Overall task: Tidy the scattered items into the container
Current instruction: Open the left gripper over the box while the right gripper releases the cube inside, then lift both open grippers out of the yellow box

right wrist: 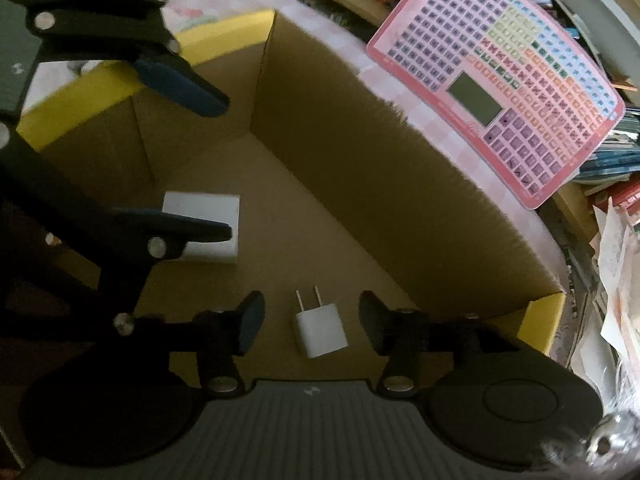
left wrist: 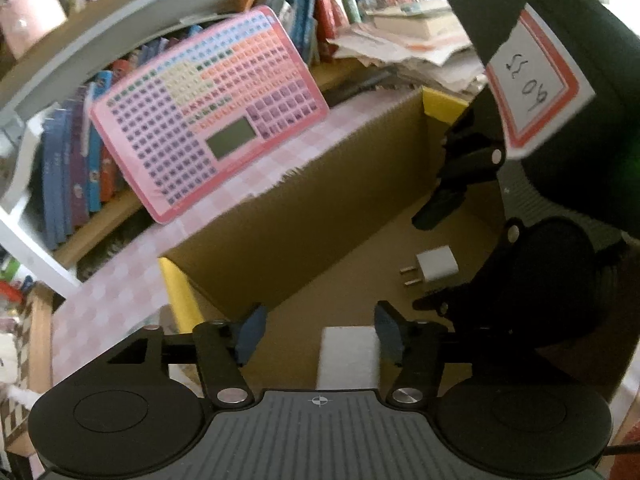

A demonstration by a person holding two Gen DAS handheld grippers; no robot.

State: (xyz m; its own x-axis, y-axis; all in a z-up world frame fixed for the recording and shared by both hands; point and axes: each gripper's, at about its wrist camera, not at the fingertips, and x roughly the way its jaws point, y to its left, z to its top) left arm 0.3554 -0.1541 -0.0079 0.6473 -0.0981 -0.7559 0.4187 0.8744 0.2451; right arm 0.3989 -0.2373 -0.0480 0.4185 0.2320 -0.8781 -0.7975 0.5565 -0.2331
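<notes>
Both grippers reach down into an open cardboard box (left wrist: pixel 300 232) with yellow-taped corners. In the left wrist view my left gripper (left wrist: pixel 319 336) is open, and a white block (left wrist: pixel 348 356) lies on the box floor between its fingers, closer to the right one. A white plug charger (right wrist: pixel 320 332) lies on the floor between the spread fingers of my right gripper (right wrist: pixel 312 320), with a gap on each side. The right wrist view also shows the left gripper (right wrist: pixel 226 168) over the white block (right wrist: pixel 208 224). The left wrist view shows the right gripper (left wrist: pixel 416 264) around the charger (left wrist: pixel 436 268).
A pink keypad board (left wrist: pixel 208 112) leans on a row of books behind the box, beyond its far wall (right wrist: pixel 360 160). A pile of loose papers (left wrist: pixel 408 48) lies further along. The box stands on a pink checked cloth (left wrist: pixel 120 300).
</notes>
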